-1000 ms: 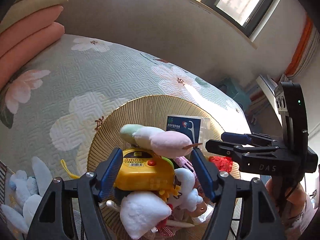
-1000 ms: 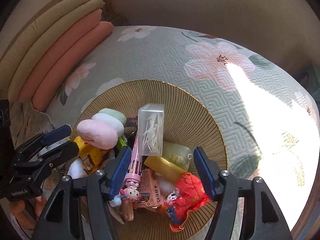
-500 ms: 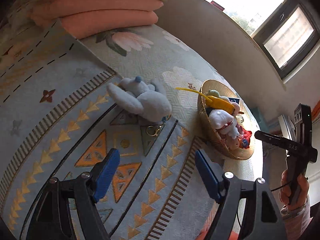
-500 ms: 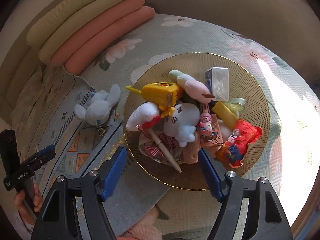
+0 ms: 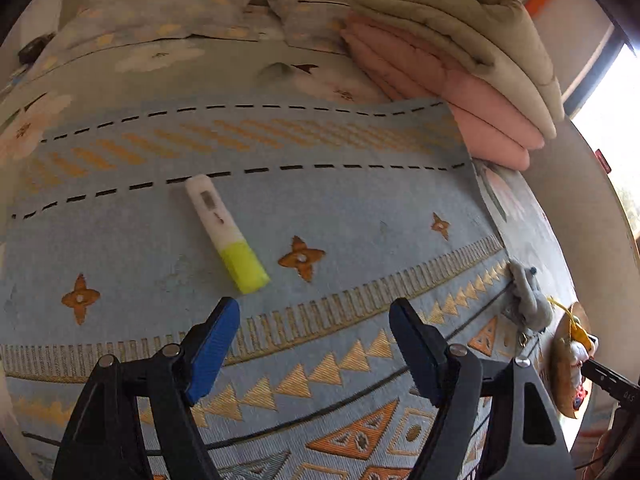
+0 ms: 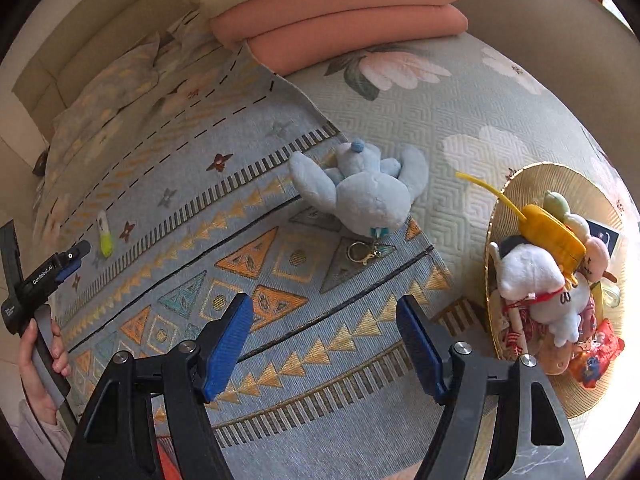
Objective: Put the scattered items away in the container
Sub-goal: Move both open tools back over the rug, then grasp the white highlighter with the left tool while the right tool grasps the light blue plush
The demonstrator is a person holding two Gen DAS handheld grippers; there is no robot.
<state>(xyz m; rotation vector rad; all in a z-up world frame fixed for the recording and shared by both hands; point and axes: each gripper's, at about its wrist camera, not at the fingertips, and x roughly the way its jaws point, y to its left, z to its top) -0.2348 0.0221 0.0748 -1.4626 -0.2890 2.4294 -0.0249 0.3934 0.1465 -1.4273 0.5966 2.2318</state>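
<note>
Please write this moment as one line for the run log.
left gripper: open, near highlighter | right gripper: open, empty | blue plush: on mat | basket: full

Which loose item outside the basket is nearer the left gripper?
The white-and-yellow highlighter, just ahead of the left gripper; the blue plush lies beside the basket.

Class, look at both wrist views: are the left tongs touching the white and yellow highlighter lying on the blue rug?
Apart. The left wrist view shows the left tongs open, with a strip of blue rug visible between their tips and the highlighter.
</note>
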